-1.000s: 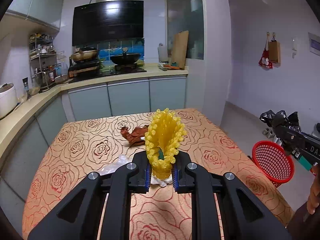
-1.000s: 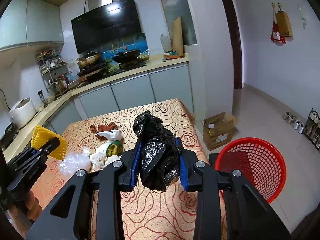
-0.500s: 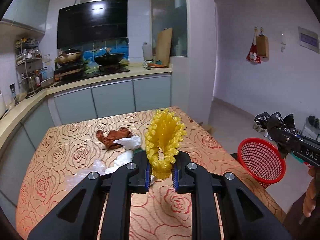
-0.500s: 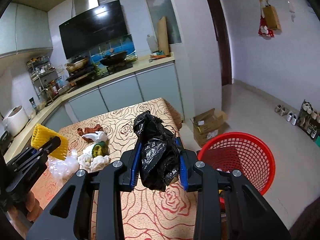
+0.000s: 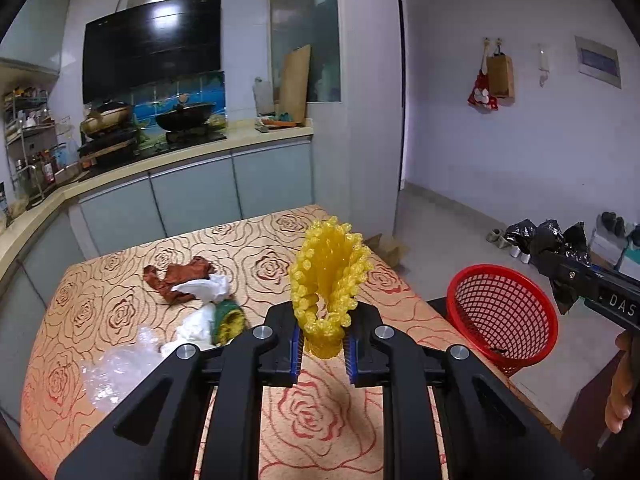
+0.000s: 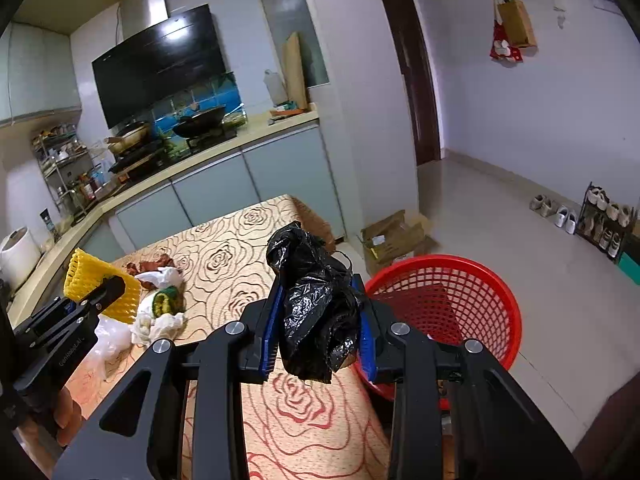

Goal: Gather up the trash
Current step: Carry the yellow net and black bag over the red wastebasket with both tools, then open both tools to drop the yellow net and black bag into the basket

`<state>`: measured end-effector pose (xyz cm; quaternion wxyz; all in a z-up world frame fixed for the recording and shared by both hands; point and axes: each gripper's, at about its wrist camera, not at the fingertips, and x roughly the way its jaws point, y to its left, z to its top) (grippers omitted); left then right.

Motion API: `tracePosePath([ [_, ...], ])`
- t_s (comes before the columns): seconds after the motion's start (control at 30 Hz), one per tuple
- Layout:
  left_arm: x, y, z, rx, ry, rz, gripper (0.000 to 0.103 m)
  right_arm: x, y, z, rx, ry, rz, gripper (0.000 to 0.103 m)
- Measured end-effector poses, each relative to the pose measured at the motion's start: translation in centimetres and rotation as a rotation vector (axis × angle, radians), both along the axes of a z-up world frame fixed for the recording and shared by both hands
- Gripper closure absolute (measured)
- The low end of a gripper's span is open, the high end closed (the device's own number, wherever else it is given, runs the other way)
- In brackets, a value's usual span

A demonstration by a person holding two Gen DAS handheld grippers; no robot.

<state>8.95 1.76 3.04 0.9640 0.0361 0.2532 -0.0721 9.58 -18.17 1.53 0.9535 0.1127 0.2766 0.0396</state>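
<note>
My left gripper [image 5: 323, 346] is shut on a yellow foam fruit net [image 5: 328, 280], held upright above the table's right part. My right gripper [image 6: 318, 338] is shut on a crumpled black plastic bag [image 6: 316, 304], which hangs over the table's right edge beside the red mesh basket [image 6: 460, 300]. In the left wrist view the basket [image 5: 500, 312] stands past the table's right edge, and the right gripper with the black bag [image 5: 548, 240] hovers above its far side. In the right wrist view the yellow net [image 6: 100, 280] shows at the left.
On the rose-patterned table [image 5: 120, 304] lie a brown wrapper [image 5: 176, 278], white tissue [image 5: 204, 288], a green-yellow scrap [image 5: 228, 316] and clear plastic [image 5: 116, 372]. A cardboard box [image 6: 396, 236] sits on the floor beyond the basket. Shoes line the right wall [image 6: 560, 212].
Both grippers have swung to the right with their loads. The red basket has come closer and larger in both views, and the table litter has slid to the left.
</note>
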Motion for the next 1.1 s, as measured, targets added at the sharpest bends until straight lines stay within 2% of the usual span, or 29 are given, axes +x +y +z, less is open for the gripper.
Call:
tracePosePath([
  [0.47,2.3,-5.3,-1.0,0.008,0.032,-0.117,0.088,-0.4,-4.4,-1.3,-0.003,0.028,-0.110,0.072],
  [0.7,3.7,-9.7,-1.5,-0.007,0.060,-0.242,0.088,-0.5,-7.4,-2.3,-0.014,0.058,-0.186,0.072],
  [0.87,5.0,-12.3,-2.8,-0.064,0.119,-0.359,0.088,0.0,-8.8,-3.5,-0.028,0.098,-0.212,0.072],
  [1.1,7.2,-14.5,-4.8,-0.102,0.205,-0.437,0.088,1.1,-10.1,-5.3,-0.031,0.149,-0.231,0.072],
])
